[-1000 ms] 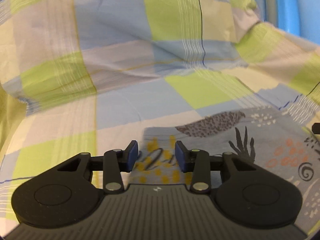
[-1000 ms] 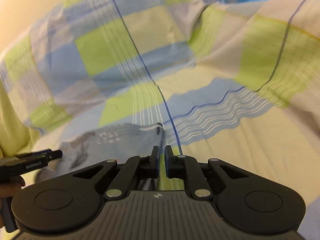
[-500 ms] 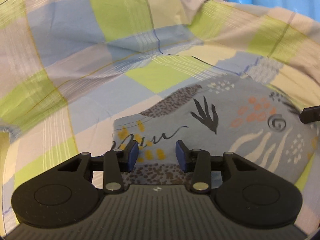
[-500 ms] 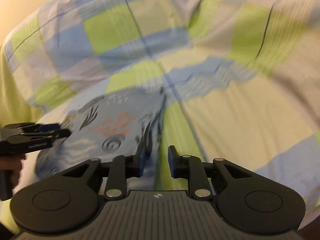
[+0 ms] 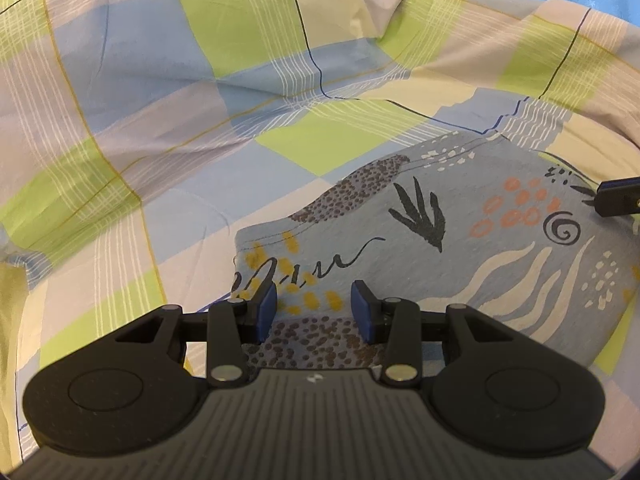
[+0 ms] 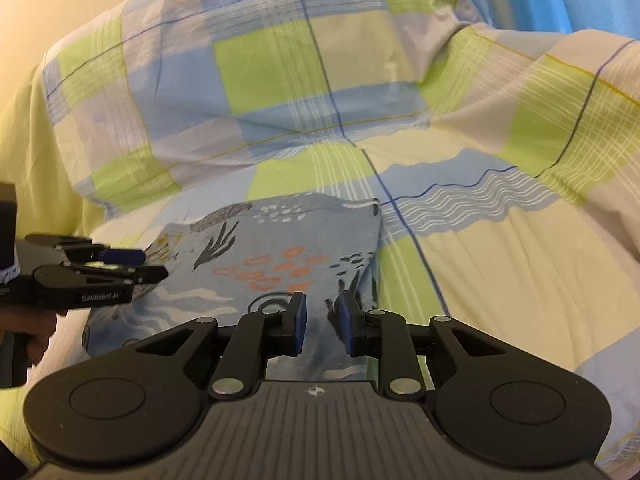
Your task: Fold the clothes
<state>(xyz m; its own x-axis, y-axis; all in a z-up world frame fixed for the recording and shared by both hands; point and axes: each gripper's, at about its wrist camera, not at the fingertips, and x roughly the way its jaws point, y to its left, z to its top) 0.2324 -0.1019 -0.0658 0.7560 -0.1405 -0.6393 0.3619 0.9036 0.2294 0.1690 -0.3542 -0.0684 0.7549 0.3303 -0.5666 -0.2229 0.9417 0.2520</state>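
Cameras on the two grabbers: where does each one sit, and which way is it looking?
Left wrist view: sits on the left gripper, looking forward along its open jaws at the patterned cloth lying on the checked bedsheet.
Right wrist view: sits on the right gripper, facing the same cloth; its open jaws show, plus the left gripper and a hand at the left edge.
Shared: cloth, bedsheet, and each other's gripper.

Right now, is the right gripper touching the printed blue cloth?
Cannot tell. In the right wrist view the right gripper stands open over the printed cloth, nothing pinched, but neither view shows plainly a gap or contact beneath.
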